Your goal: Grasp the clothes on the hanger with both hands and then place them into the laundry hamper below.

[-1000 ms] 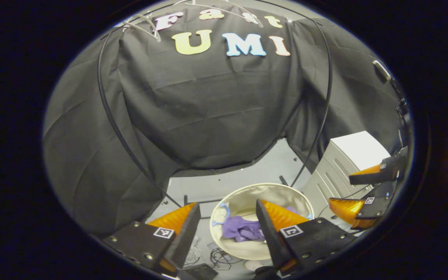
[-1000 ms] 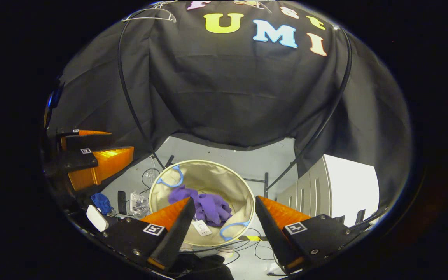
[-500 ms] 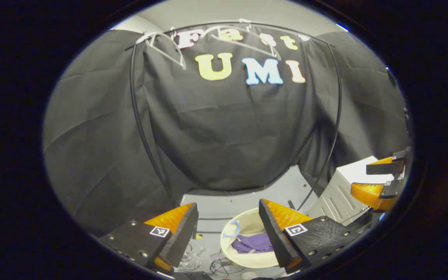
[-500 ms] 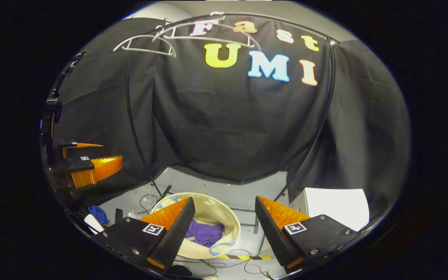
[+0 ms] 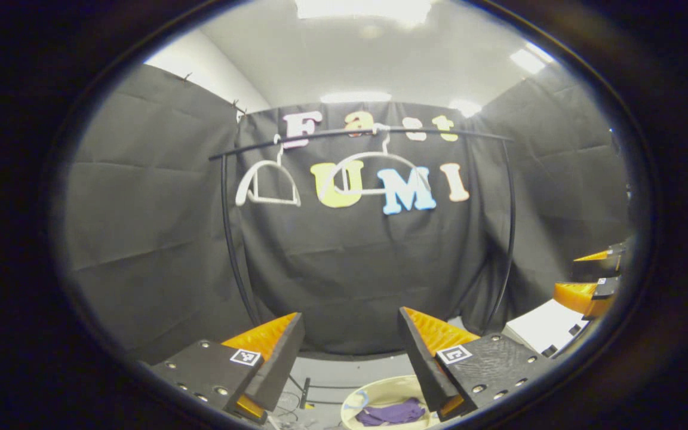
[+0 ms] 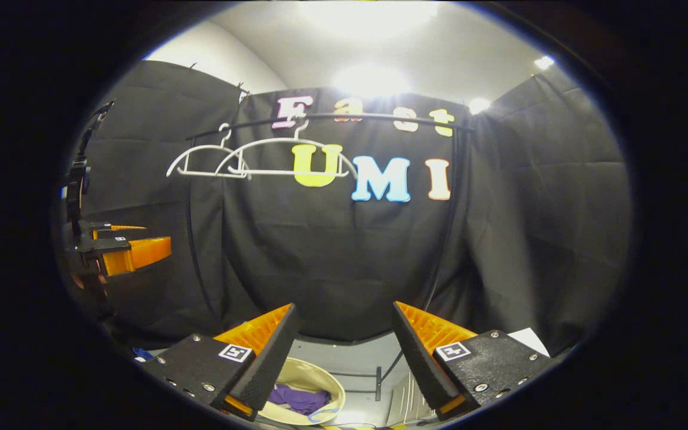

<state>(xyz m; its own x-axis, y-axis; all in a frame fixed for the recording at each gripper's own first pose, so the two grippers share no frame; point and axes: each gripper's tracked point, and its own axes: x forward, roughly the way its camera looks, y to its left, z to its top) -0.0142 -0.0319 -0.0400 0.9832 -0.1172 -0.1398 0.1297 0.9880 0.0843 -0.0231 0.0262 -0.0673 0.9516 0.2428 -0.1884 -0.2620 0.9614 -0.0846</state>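
Black rail (image 5: 344, 136) across the booth, two bare hangers (image 6: 260, 156) on it. Cream hamper (image 6: 314, 375) on the floor below, purple clothes (image 5: 393, 412) inside, probably crumpled. Left gripper (image 5: 350, 352) and right gripper (image 6: 344, 346) wide open, empty.

You're in a staged recording booth, not anyone's actual laundry room. Black cloth (image 5: 141, 227) is draped over all the walls, with a plain ceiling with bright panel lights (image 5: 362, 9) at the top of the frame. A black rail (image 6: 332, 118) holds bare white hangers (image 6: 272, 158), and a white cabinet (image 5: 538, 327) sits at lower right.
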